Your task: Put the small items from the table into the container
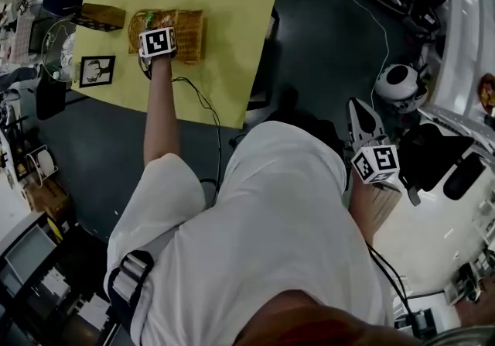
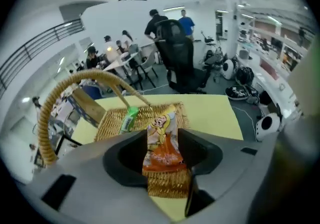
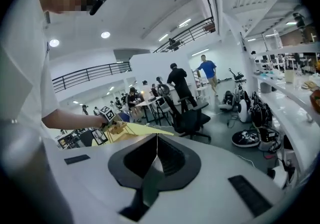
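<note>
The left gripper (image 2: pixel 163 160) has its two black jaws wide apart. An orange snack packet with a cartoon picture on it (image 2: pixel 161 133) stands upright between them. I cannot tell if the jaws touch its sides.

Right under the packet is a brown woven basket with a tall curved handle (image 2: pixel 112 120). A small green stick-shaped packet (image 2: pixel 129 119) lies inside the basket, near the far side. In the head view the person's arm reaches out, and this gripper is over the basket.

The basket sits on a yellow table (image 2: pixel 210 113). On the same table, near its left side in the head view, there is a black-and-white picture card (image 1: pixel 97 70) and a flat brown box (image 1: pixel 100 18). Both are beside the basket, not in it.

The right gripper (image 3: pixel 156 155) has its jaws pressed together with nothing between them. In the head view it is well away from the table, on the person's right side, over the dark floor and close to a white counter (image 1: pixel 433 236). A round white and black ball-shaped thing (image 1: pixel 401 83) lies on the floor near it.

Farther off, past the table, there is a black office chair (image 2: pixel 177 52), and some people stand and sit in the big room.
</note>
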`<action>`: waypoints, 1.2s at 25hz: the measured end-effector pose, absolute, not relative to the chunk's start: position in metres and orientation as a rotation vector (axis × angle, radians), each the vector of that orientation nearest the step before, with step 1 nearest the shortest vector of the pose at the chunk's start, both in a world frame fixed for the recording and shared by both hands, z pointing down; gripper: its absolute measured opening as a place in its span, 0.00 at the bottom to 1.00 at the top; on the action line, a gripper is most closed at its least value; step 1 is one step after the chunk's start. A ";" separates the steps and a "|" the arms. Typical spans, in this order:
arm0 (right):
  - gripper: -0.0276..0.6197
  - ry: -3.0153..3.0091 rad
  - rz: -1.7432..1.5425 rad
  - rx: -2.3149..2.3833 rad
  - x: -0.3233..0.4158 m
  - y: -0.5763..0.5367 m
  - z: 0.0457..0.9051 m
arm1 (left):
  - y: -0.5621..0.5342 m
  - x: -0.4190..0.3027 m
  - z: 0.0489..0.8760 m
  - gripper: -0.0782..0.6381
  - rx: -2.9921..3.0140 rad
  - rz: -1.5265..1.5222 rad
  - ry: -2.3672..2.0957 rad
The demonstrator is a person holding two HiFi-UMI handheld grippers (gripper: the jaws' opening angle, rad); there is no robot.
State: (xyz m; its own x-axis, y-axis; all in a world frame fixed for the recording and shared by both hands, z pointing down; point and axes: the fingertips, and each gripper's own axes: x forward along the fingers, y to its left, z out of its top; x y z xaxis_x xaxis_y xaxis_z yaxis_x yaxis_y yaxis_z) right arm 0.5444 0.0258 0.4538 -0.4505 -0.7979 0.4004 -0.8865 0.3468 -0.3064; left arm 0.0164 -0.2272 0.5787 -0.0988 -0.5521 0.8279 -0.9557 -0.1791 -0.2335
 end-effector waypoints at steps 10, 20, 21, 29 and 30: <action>0.07 -2.634 0.740 1.065 0.612 -0.112 0.453 | -0.194 0.041 0.522 0.24 1.576 1.151 -1.986; 0.07 -2.644 0.712 0.423 0.535 -0.222 0.493 | -0.093 0.221 0.657 0.24 1.458 0.844 -1.773; 0.07 -2.635 0.706 0.369 0.515 -0.227 0.497 | -0.099 0.225 0.684 0.24 1.433 0.808 -1.733; 0.07 -2.591 0.492 0.055 0.360 -0.253 0.485 | -0.162 0.188 0.774 0.24 1.378 0.716 -1.680; 0.07 -2.595 0.482 0.034 0.344 -0.256 0.481 | -0.166 0.185 0.773 0.25 1.384 0.706 -1.692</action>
State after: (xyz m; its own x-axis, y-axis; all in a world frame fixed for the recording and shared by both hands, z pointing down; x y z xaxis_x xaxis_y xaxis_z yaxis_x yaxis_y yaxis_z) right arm 0.3442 -0.2561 0.4814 -0.8761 0.0639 0.4778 -0.1120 0.9370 -0.3308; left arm 0.1847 -0.1659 0.7734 -0.0598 -0.5091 0.8586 -0.9683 0.2386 0.0740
